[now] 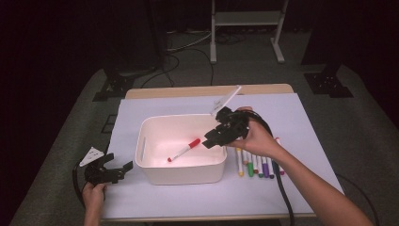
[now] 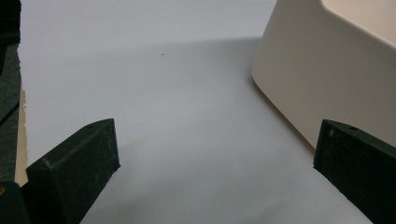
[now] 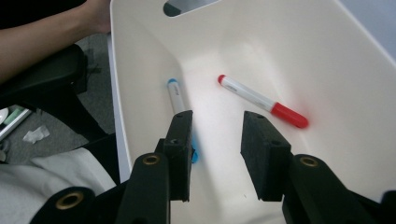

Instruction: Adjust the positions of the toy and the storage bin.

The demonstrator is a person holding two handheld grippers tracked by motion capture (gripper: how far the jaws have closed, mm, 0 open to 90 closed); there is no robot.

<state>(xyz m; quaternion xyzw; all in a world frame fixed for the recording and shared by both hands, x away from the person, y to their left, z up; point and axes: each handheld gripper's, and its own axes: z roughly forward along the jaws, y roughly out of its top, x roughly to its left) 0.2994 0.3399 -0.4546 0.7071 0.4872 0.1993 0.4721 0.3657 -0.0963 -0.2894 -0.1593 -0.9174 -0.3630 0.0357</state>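
White rectangular plastic bin (image 1: 181, 174) mid-desk; red-capped white marker (image 3: 261, 101) and blue-capped white marker (image 3: 176, 99) lying inside bin. Right hand-held gripper (image 3: 217, 140) above bin's right rim, jaws parted, nothing between. Left hand-held gripper (image 1: 117, 169) just left of bin, released, empty

Two markers (image 3: 261, 100) in bin (image 1: 155, 172)

I am resting the left gripper (image 1: 117, 170) near the desk's front-left corner, jaws spread wide and empty; I am holding the right gripper (image 1: 210, 140) raised toward the desk's right edge, jaws parted, empty.
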